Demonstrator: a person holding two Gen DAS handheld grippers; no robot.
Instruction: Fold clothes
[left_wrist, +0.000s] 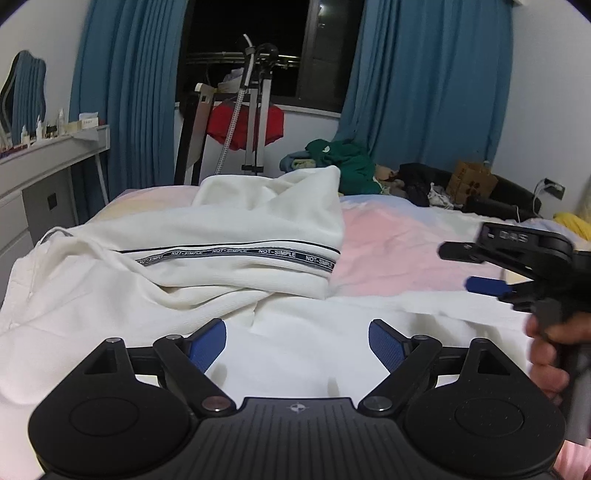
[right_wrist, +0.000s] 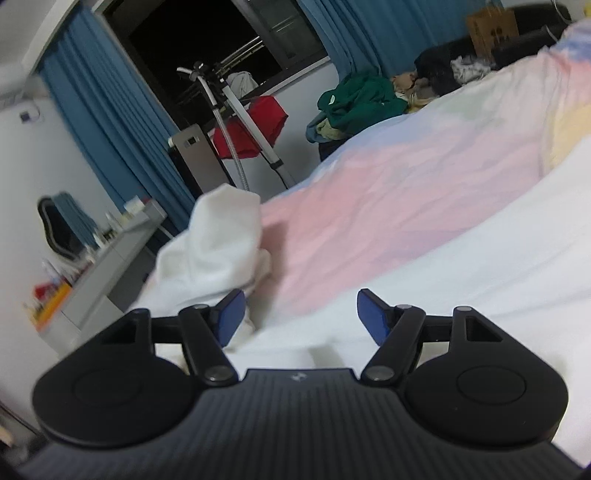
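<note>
The left wrist view showed the white garment (left_wrist: 229, 236) on the bed (left_wrist: 406, 240), one part already laid over along the printed stripe (left_wrist: 240, 254), the rest still loose. The left tool (left_wrist: 297, 341) was spread and empty. To the right, the right tool (right_wrist: 301, 314) was also spread, holding nothing. Most folding seemed left.

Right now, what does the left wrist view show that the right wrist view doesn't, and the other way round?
Only the left wrist view shows the open right gripper from outside, with the hand holding it, and the lettered stripe across the bunched white garment.

Only the right wrist view shows the red and orange items on the desk.

Both show the garment, the pink bedsheet, the blue curtains, the red cloth on the rack and the green clothes.
</note>
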